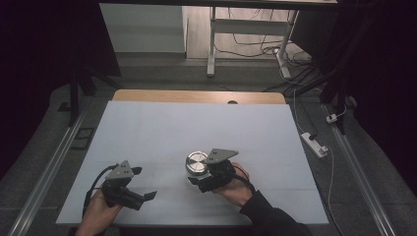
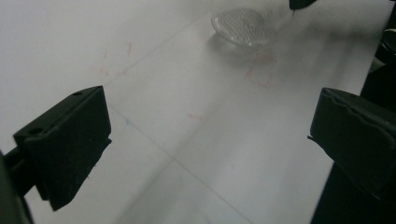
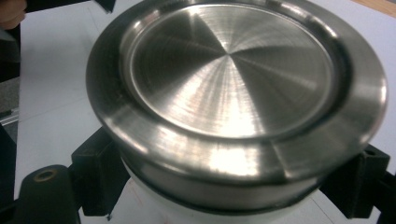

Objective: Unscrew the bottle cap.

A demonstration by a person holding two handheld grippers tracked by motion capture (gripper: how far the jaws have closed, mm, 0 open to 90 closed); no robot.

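A round jar with a brushed steel lid point(image 1: 196, 160) stands on the white sheet point(image 1: 196, 123), a little right of the middle and toward the near side. My right gripper point(image 1: 199, 173) is shut on its white body just under the lid point(image 3: 229, 70), with a black jaw on either side of it in the right gripper view point(image 3: 231, 189). My left gripper point(image 1: 143, 183) hovers at the near left, pointing right, open with nothing between its jaws point(image 2: 210, 116). Farther off in the left gripper view sits a pale, see-through round thing with a dotted surface point(image 2: 243, 25).
The sheet covers a wooden table whose bare edge point(image 1: 196, 96) shows at the far side. Faint red marks point(image 2: 261, 77) are on the sheet. A white desk frame point(image 1: 211, 49), cables and a power strip point(image 1: 314, 144) are on the floor beyond.
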